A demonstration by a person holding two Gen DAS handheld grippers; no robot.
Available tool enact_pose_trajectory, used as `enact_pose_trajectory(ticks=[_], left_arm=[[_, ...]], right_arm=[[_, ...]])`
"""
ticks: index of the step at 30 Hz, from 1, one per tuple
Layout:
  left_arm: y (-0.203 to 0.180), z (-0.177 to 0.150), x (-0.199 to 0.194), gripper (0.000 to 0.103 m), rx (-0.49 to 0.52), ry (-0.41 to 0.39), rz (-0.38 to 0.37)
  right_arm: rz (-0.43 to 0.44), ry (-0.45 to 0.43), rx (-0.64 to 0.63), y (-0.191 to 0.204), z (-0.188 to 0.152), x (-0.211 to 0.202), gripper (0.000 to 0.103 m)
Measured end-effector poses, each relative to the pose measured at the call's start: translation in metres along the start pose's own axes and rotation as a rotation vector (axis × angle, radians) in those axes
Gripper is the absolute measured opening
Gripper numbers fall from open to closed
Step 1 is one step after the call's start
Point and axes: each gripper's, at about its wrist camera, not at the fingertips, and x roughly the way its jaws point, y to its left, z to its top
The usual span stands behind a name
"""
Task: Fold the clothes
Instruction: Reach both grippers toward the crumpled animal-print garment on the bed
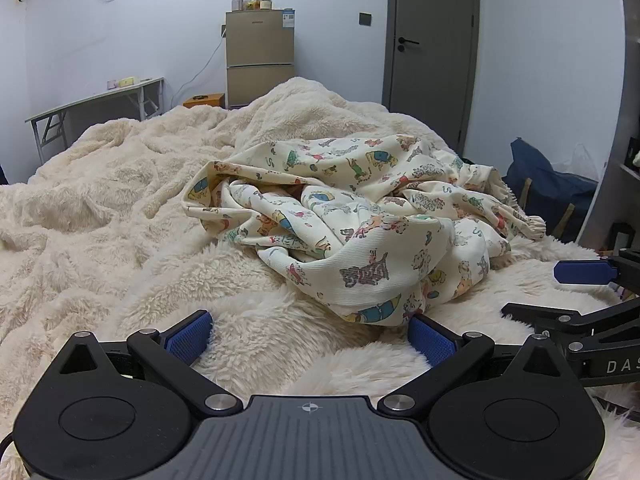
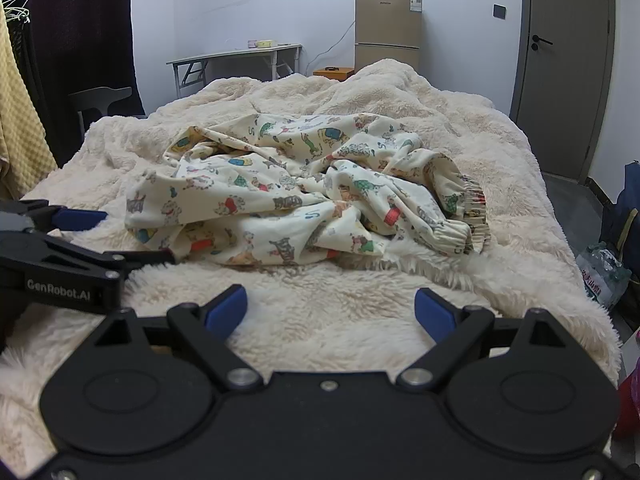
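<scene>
Over the fleecy blanket (image 1: 100,200), both grippers hover low and level, side by side, pointing at the crumpled garment (image 1: 360,216) ahead. Left gripper (image 1: 312,338) and right gripper (image 2: 330,312) each have fingers spread wide, gripping nothing.

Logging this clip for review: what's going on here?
A person holds a tool in each hand over a bed covered by a fluffy cream blanket. A crumpled cartoon-print garment lies in a heap on it, not yet folded. The left tool and right tool are both open, empty, and just short of the garment's near edge.
</scene>
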Motion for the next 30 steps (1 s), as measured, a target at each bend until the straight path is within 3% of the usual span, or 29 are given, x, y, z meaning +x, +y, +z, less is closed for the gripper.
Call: enact_pose_trajectory(ticks=[12, 30], left_arm=[[0.011, -0.001, 0.012, 0.103, -0.010, 0.003, 0.000], [-0.006, -0.010, 0.013, 0.103, 0.004, -0.008, 0.005]], right_arm=[[0.006, -0.004, -0.008, 0.001, 0.000, 0.000, 0.091], [0.009, -0.017, -0.033, -0.013, -0.016, -0.003, 0.091]])
